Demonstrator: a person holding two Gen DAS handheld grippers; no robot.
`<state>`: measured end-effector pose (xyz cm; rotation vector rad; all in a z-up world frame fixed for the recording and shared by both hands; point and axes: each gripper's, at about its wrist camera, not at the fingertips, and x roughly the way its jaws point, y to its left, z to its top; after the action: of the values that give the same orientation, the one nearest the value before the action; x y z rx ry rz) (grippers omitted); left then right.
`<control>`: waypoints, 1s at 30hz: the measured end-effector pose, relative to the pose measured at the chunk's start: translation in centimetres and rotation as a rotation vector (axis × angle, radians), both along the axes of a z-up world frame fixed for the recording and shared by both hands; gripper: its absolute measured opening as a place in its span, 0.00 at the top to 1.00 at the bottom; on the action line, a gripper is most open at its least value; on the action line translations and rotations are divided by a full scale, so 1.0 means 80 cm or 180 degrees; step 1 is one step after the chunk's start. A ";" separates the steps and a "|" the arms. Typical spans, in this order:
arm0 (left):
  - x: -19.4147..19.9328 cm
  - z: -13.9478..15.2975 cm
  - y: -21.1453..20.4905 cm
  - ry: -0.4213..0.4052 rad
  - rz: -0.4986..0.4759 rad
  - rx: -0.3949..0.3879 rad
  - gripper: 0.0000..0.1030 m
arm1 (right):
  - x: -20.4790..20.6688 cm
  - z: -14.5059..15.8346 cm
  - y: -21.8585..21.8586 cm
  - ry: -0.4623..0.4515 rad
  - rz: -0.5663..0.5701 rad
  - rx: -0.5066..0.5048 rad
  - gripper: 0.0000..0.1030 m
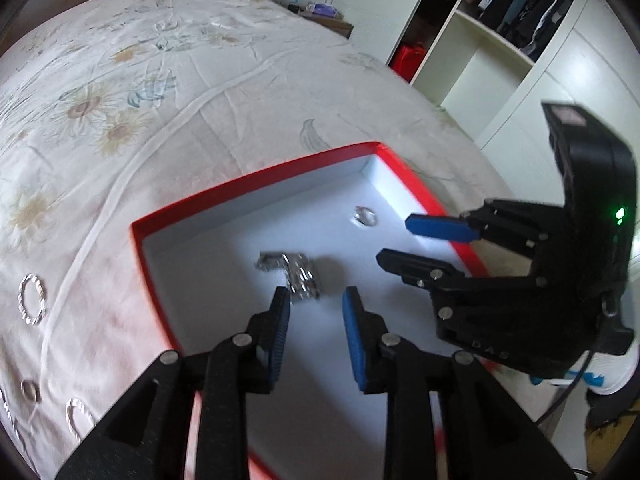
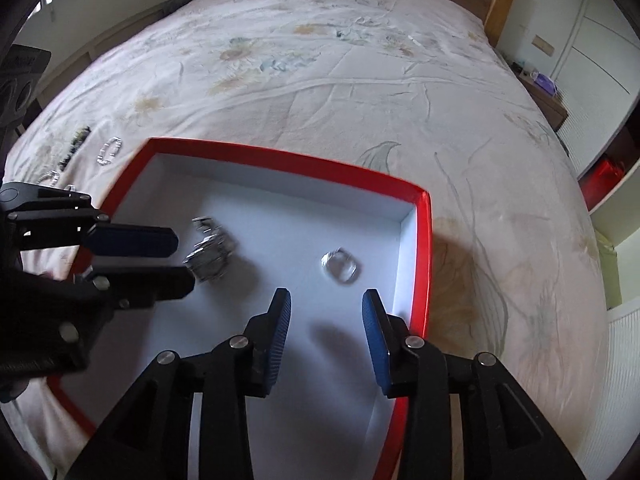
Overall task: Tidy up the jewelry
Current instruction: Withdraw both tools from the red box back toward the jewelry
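A red box with a white inside lies on the bed. In it are a silver bracelet and a clear ring. My left gripper is open and empty above the box, just short of the bracelet; it also shows in the right wrist view. My right gripper is open and empty above the box, just short of the ring; it shows in the left wrist view. Silver bangles lie on the sheet left of the box.
The bed has a pale floral sheet. More small jewelry lies left of the box. A white wardrobe with hanging clothes stands on the right. A bedside table is beyond the bed.
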<state>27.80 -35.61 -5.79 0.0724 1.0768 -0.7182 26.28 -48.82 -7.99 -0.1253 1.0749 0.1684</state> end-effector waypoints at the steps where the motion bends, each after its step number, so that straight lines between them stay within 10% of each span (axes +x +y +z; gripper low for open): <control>1: -0.007 0.007 0.005 -0.0024 0.0000 -0.0011 0.75 | -0.013 0.008 0.002 -0.0031 -0.0039 0.0038 0.64; 30: -0.296 0.134 0.438 -0.0518 0.1667 0.0075 0.75 | -0.305 0.142 0.200 -0.0528 -0.0132 0.0904 0.57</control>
<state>4.12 -0.61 4.93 -0.1266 0.8943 -0.2225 1.89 -32.85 3.38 0.1367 0.8781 0.2669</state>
